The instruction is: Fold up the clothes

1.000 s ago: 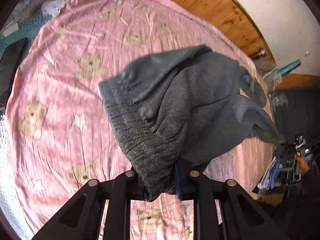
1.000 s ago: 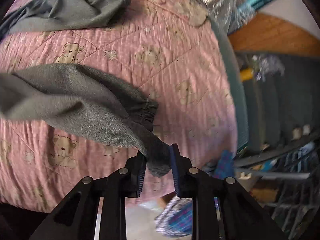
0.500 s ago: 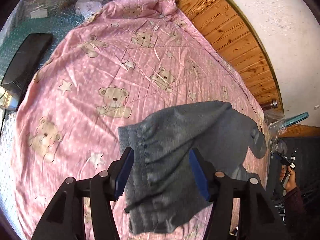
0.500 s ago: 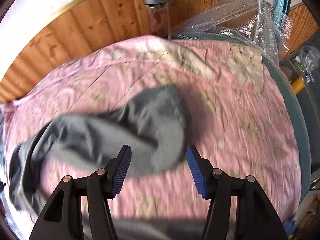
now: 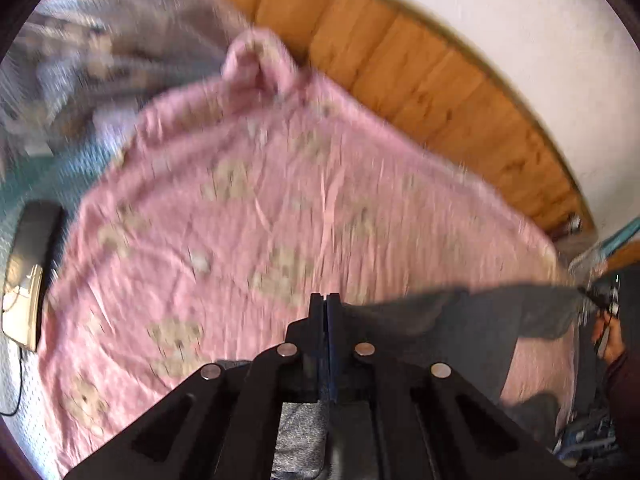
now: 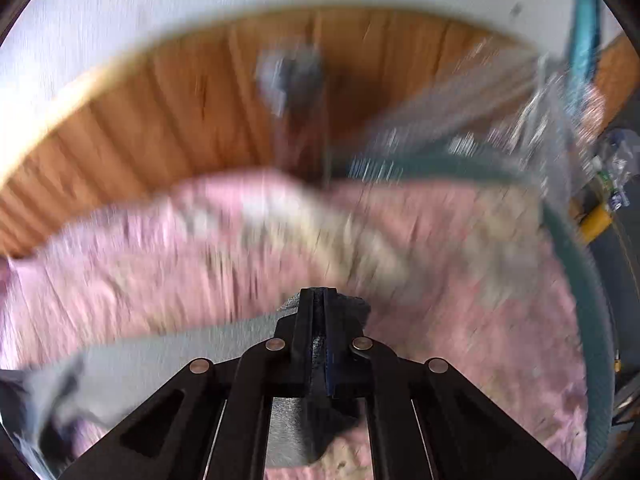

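Garment: grey, stretched over pink blanket on bed | left gripper: jaws closed on garment | right gripper: jaws closed on garment | both views blurred

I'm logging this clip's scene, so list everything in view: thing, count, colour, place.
garment: one, grey, stretched between both grippers above the blanket
blanket: one, pink with bear prints, spread below
panelling: one band, brown wood, behind the blanket
wall: one, white, above the panelling
bottle: one, blurred, in front of the panelling
left gripper: one, black, shut on the garment
right gripper: one, black, shut on the garment
hand: one, far right of the left view
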Tool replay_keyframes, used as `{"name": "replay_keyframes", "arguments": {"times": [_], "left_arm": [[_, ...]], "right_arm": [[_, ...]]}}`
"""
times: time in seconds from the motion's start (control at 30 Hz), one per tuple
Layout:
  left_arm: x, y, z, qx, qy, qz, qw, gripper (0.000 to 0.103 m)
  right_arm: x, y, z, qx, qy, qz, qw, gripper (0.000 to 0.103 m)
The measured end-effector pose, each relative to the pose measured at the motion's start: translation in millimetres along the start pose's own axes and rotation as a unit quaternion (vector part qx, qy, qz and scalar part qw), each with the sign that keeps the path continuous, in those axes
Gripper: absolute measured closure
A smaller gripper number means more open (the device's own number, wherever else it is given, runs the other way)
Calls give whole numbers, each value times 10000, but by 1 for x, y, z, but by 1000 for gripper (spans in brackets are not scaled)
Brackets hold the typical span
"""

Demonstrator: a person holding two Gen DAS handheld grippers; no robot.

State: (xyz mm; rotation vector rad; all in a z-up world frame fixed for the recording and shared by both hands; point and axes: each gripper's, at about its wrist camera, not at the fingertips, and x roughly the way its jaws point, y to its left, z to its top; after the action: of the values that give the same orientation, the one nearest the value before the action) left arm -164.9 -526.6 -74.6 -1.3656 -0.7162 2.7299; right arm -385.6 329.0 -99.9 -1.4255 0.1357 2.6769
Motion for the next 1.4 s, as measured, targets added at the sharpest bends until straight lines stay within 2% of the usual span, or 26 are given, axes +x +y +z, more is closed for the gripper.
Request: {"name": "replay_keyframes", "arguments": {"times": [0.03,0.07,0.13,0.17,0.2,0.27,0.33,0.47,0.53,0.67,0.7,0.73,0.77,0.8,0.83,0.87,0.97,1.07,1.1,1.13,1.2,1.23,1.3,1.4], "left_arm": [[-10,-1,17,-32,-306,-5,9995,103],[-14,-2,31,-30,-524,-16,9986,103],[3,-6,50,28,-645,139,9978,102],[21,-10,56,95,-558,265,9980,102],[44,-13,59,188,-382,410,9983,101],[86,-11,56,235,127,757,9968,101],[120,-5,49,162,594,1009,9930,101],[110,24,30,-449,592,767,9943,96],[103,38,17,-700,652,773,9924,91],[93,45,-2,-839,791,872,9895,89],[91,44,-5,-860,813,849,9893,89],[90,42,-8,-876,828,796,9895,89],[88,39,-11,-893,843,743,9896,89],[87,36,-15,-902,871,683,9898,88],[86,32,-19,-889,907,639,9898,88],[84,29,-22,-862,940,618,9899,88],[69,27,-34,-958,907,501,9900,88],[46,35,-53,-1183,775,450,9889,88],[40,38,-61,-1301,750,443,9877,86],[35,43,-72,-1434,764,434,9858,82],[28,51,-92,-1655,845,421,9817,78],[24,53,-102,-1718,869,418,9804,77],[17,57,-118,-1774,882,416,9793,75],[12,54,-134,-1745,765,377,9810,62]], "right_arm": [[-9,-7,10,68,-170,-61,9998,100],[-1,-12,15,96,-117,-189,9997,99],[30,-20,14,171,235,-430,9987,93],[49,-24,8,241,508,-511,9971,87],[68,-29,1,310,781,-591,9947,74],[78,-36,-16,578,928,-753,9912,71],[75,-40,-37,959,957,-348,9902,58],[76,-42,-61,1394,1208,420,9820,54],[78,-36,-60,1646,1193,749,9762,51],[100,-9,-38,1907,1094,1162,9686,43],[112,-1,-32,1851,1164,921,9714,43],[124,6,-28,1776,1295,718,9729,52],[136,13,-24,1696,1439,542,9734,66],[147,20,-21,1616,1582,365,9734,97],[145,25,-13,1419,1485,376,9780,98],[130,31,-2,1296,1184,536,9830,99],[39,38,22,1057,-111,1203,9870,99],[4,23,-3,818,-273,903,9922,96],[-6,17,-12,738,-304,786,9937,84],[3,7,-28,687,26,552,9961,65],[30,-17,-76,737,977,-136,9924,63],[24,-24,-99,757,1156,-238,9901,63],[3,-33,-145,791,1368,-287,9870,62],[-49,-34,-206,951,1524,18,9837,53]]}}
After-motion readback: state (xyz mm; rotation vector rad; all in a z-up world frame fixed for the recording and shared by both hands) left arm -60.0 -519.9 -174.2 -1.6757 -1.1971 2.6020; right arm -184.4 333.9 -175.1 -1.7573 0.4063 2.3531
